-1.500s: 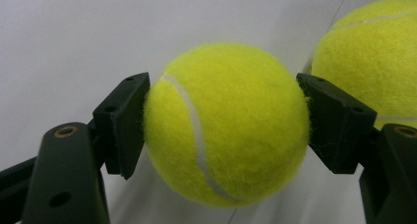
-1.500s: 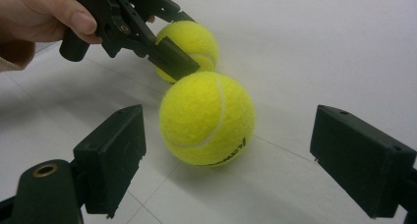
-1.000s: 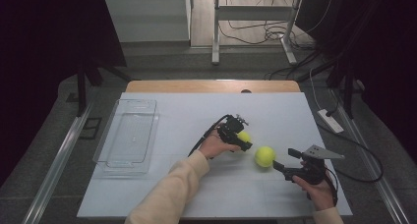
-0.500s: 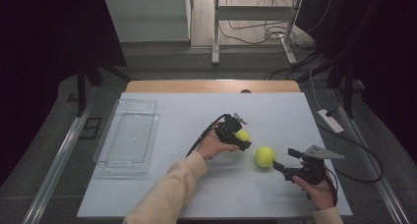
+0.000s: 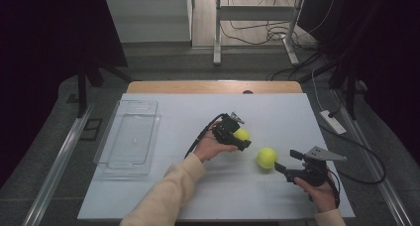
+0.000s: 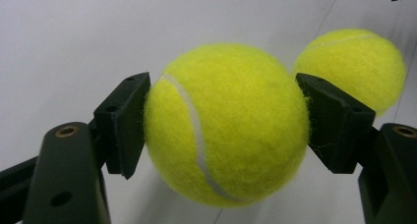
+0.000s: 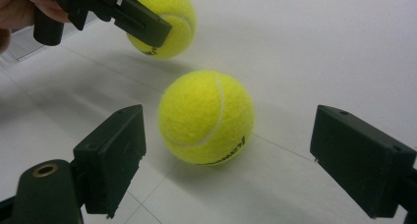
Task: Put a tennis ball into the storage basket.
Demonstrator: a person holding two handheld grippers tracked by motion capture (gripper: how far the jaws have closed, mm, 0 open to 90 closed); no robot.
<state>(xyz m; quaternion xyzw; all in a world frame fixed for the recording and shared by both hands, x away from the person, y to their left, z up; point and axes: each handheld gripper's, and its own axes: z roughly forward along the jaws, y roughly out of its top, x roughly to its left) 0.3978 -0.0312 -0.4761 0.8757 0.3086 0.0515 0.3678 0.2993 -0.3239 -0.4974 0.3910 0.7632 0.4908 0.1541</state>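
My left gripper [image 5: 242, 137] is shut on a yellow tennis ball [image 5: 241, 133] near the middle of the white table [image 5: 277, 112]. In the left gripper view both pads [image 6: 125, 123] press the sides of this ball [image 6: 226, 126], and a second tennis ball [image 6: 351, 67] lies beyond it. That second ball [image 5: 266, 157] rests on the table just to the right. My right gripper [image 5: 286, 161] stands open right of it, pointing at it. In the right gripper view the ball [image 7: 206, 117] sits ahead of the wide-apart jaws, untouched, with the held ball [image 7: 164, 17] behind it.
A clear plastic tray [image 5: 128, 137] lies at the table's left side. A white power strip [image 5: 333, 122] with cables lies off the right edge. Metal table legs [image 5: 217, 32] stand on the floor beyond the far edge.
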